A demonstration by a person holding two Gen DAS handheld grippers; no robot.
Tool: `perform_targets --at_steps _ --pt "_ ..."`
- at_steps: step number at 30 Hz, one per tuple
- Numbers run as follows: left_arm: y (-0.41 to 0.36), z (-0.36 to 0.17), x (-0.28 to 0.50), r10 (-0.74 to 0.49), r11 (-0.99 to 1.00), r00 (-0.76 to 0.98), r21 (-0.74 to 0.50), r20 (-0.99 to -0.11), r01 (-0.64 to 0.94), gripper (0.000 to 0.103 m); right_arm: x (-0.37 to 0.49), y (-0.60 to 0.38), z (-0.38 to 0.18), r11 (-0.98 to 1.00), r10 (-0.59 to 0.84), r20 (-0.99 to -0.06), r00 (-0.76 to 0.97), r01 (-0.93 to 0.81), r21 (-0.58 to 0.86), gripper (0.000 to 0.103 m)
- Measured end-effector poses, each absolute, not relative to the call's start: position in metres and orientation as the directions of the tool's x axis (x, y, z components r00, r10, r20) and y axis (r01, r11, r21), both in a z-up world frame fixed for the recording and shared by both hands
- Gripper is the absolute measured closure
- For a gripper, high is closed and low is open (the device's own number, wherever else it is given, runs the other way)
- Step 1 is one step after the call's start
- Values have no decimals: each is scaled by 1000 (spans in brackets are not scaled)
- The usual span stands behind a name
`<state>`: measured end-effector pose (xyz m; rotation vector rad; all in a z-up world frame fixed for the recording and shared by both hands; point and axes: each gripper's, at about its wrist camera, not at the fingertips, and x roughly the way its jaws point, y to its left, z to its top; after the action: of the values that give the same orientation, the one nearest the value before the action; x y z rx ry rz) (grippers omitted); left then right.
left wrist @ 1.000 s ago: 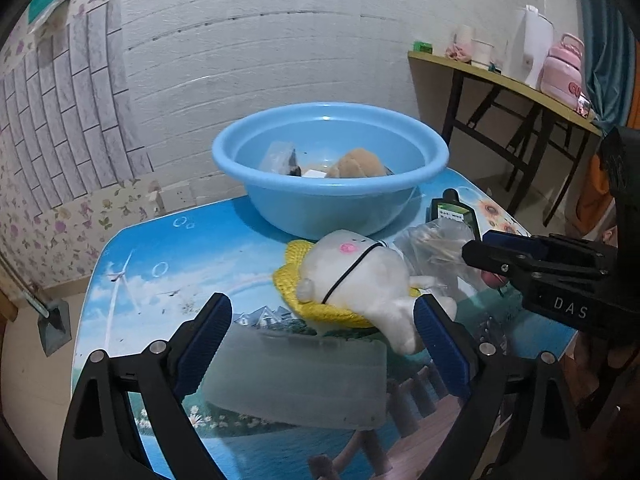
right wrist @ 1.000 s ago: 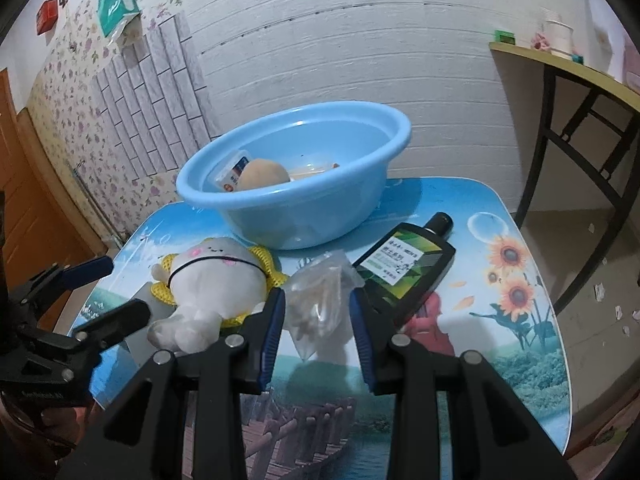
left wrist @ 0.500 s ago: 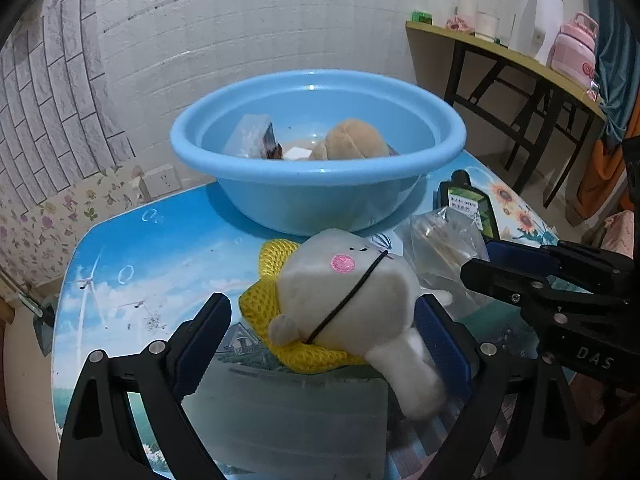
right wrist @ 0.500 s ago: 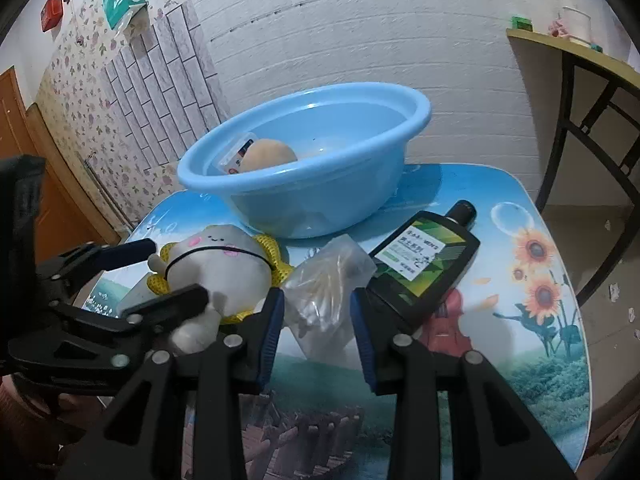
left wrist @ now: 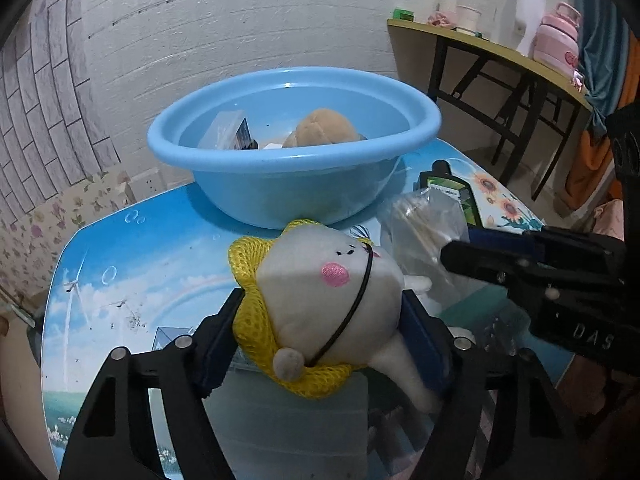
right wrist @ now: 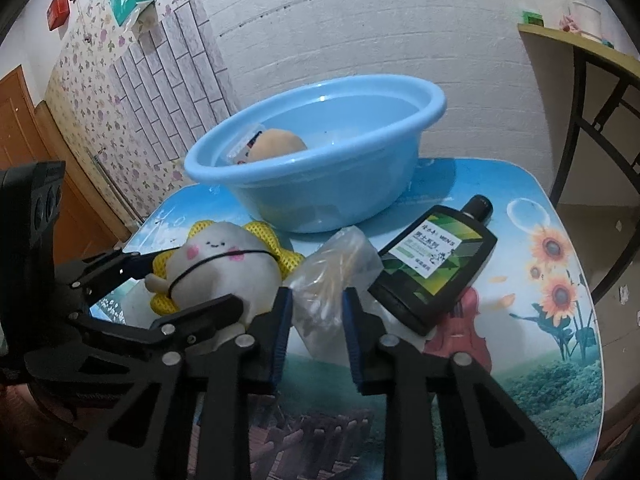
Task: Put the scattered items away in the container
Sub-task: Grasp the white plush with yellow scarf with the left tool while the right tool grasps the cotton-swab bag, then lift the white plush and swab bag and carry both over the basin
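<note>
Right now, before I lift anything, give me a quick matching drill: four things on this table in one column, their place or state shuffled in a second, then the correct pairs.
Things:
1. white plush toy
2. clear plastic bag
3. dark bottle
4. tan plush

States:
A. lying flat on the table, cap toward the wall
B. inside the blue basin
C. pinched in the right tongs
D. squeezed in the left tongs

Pairs: 1-D, 2-C, 3-A, 4-B

Dim indoor light, sharp, fisheye-warped edges
</note>
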<state>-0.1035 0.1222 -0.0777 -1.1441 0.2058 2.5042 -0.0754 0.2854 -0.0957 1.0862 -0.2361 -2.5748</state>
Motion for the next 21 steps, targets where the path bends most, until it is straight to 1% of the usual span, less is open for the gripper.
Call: perform_targets --at_steps 5,17,21 --pt "112 -67 -96 290 -923 -617 -42 -731 -383 30 -69 286 -84 -928 -371 -637 -676 253 273 81" --pt "76 -41 -70 272 -947 -685 -62 -676 -315 30 -43 270 -61 -921 -390 -609 -691 305 243 82" --pt "68 -33 -61 265 -953 -705 -66 -658 -296 30 -35 267 -52 -908 -418 -594 -687 323 265 82"
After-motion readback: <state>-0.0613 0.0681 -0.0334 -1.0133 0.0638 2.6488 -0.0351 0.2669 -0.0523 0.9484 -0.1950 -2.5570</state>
